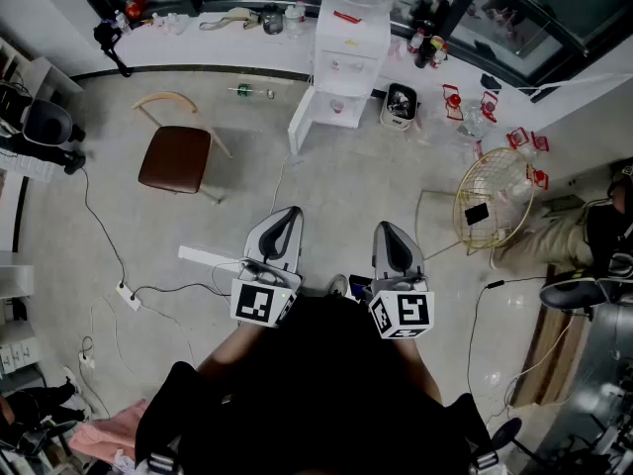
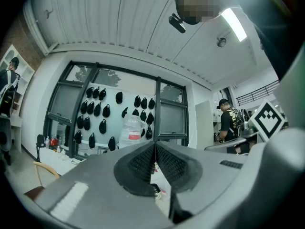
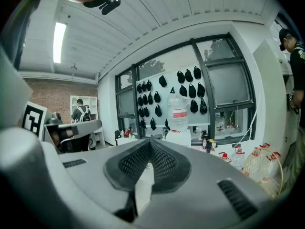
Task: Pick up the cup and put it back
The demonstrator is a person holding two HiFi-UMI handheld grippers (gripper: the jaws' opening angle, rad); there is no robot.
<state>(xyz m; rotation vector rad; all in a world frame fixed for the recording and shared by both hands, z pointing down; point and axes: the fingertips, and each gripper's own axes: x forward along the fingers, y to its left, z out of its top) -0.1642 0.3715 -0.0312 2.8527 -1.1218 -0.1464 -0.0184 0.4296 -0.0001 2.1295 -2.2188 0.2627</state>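
Both tools, the left gripper (image 1: 286,216) and the right gripper (image 1: 389,231), are clenched on nothing and held out about level. I cannot pick out the cup for sure. It may stand by the water dispenser (image 1: 348,57), well ahead of them, so I judge the whole task is not yet begun.

The grey left gripper (image 1: 290,213) and right gripper (image 1: 387,228) each carry a black-and-white marker cube (image 1: 264,303).
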